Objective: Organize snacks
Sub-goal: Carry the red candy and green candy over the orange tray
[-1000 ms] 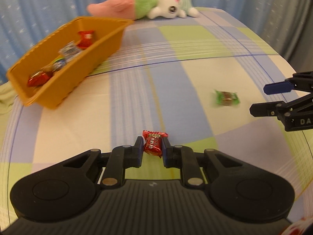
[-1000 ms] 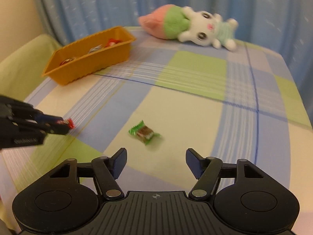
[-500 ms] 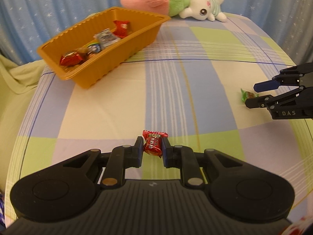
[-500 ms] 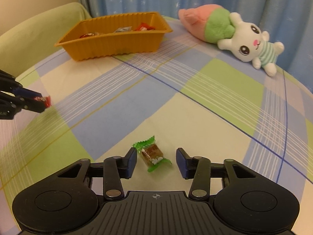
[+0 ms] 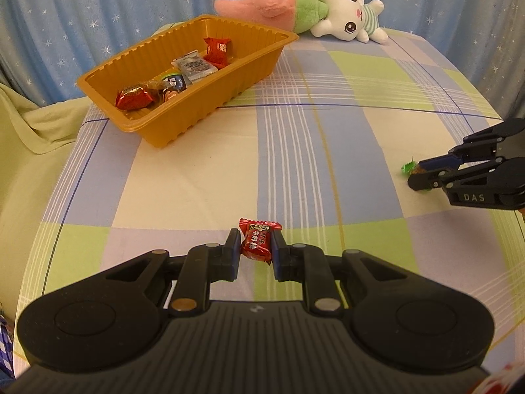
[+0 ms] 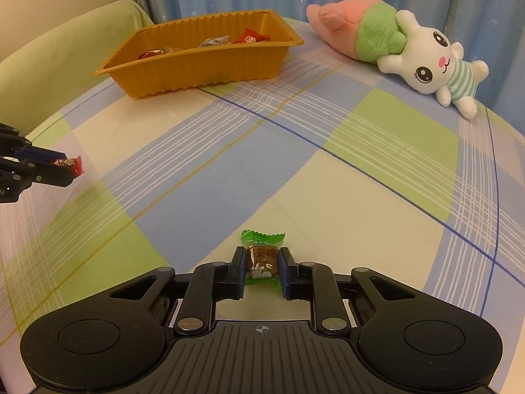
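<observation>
Plainly, both sweets are light, crinkly-wrapped and a little slippery, best pinched across the firm middle: the left gripper (image 5: 255,249) holds the red candy (image 5: 257,242) that way, and the right gripper (image 6: 262,267) is clamped on the green candy (image 6: 261,256). Ahead of both, well apart, the orange tray (image 5: 210,108) sits on a soft plaid-clothed worktop (image 5: 295,164), with a plush rabbit (image 6: 423,65) and starred blue curtain (image 5: 98,16) beyond.

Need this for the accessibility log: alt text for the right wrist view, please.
The right tool is shut on a green-wrapped candy just above a checked tablecloth. At the left edge, the left tool grips a red candy; behind lie an orange tray of sweets and a plush rabbit.
</observation>
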`<act>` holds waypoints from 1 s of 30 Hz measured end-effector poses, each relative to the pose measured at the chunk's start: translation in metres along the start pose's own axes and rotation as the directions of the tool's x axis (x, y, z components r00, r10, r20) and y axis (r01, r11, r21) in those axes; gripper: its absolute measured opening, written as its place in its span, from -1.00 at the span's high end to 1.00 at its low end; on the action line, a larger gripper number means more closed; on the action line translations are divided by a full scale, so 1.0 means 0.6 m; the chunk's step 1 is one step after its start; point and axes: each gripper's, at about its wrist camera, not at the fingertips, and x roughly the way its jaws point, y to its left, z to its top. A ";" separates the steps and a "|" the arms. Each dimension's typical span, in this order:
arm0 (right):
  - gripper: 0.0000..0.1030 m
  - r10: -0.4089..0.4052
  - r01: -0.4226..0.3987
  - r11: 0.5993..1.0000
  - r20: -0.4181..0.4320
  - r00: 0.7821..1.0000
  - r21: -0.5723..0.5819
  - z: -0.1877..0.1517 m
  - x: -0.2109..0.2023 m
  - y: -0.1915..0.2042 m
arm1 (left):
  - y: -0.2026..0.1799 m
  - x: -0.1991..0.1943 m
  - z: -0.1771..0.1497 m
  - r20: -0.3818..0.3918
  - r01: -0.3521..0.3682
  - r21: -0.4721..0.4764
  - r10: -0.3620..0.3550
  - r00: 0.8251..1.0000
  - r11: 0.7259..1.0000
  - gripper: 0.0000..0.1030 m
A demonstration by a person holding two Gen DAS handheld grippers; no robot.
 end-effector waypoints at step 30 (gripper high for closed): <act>0.60 0.101 -0.127 0.981 0.173 0.980 0.149 0.129 -0.062 0.073 | 0.123 -0.088 0.084 0.201 0.032 -0.052 -0.021 0.979 0.998 0.65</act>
